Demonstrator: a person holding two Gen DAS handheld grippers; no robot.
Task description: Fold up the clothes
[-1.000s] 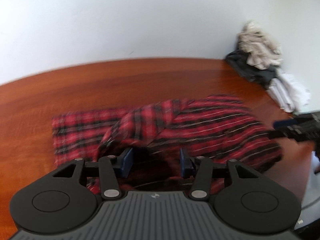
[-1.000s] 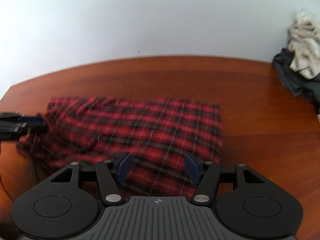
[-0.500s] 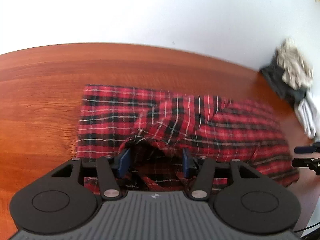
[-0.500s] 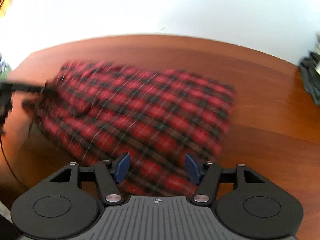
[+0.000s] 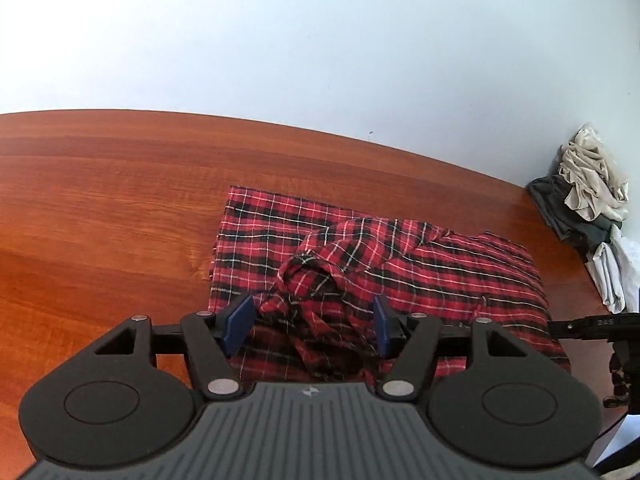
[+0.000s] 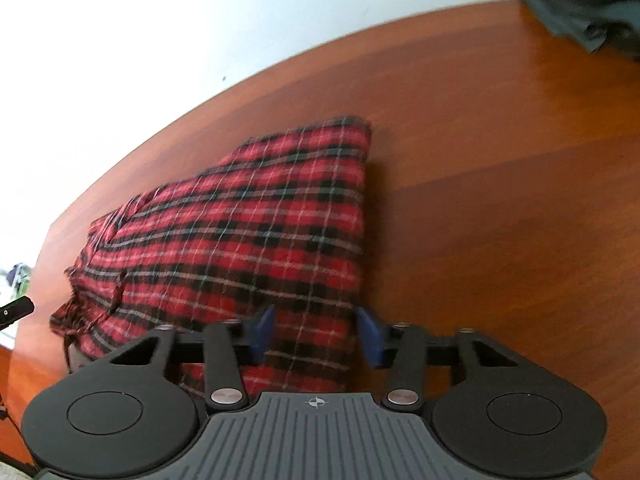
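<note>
A red and black plaid garment [image 5: 400, 264] lies on the wooden table [image 5: 100, 208], partly folded, with a rumpled hump near its front middle. My left gripper [image 5: 311, 326] hovers over that hump; its jaws are opening and the blue pads [image 5: 240, 322] stand clear of the cloth. In the right wrist view the same garment [image 6: 248, 232] lies flat. My right gripper [image 6: 315, 335] sits low over the cloth's near right corner, its jaws closing with the cloth edge between them, the pads not pressing. Each gripper shows at the edge of the other's view: the right gripper [image 5: 592, 326] and the left gripper [image 6: 16, 310].
A pile of beige, dark grey and white clothes [image 5: 588, 200] sits at the table's far right by the white wall; its dark part [image 6: 580, 4] shows top right in the right wrist view. Bare wood [image 6: 500, 160] stretches right of the garment. The table's left edge [image 6: 24, 320] is close.
The lifted fold has dropped from my left gripper and settled as a hump, and the left jaws have widened. My right gripper sank toward the garment's corner, rolled, and its jaws narrowed.
</note>
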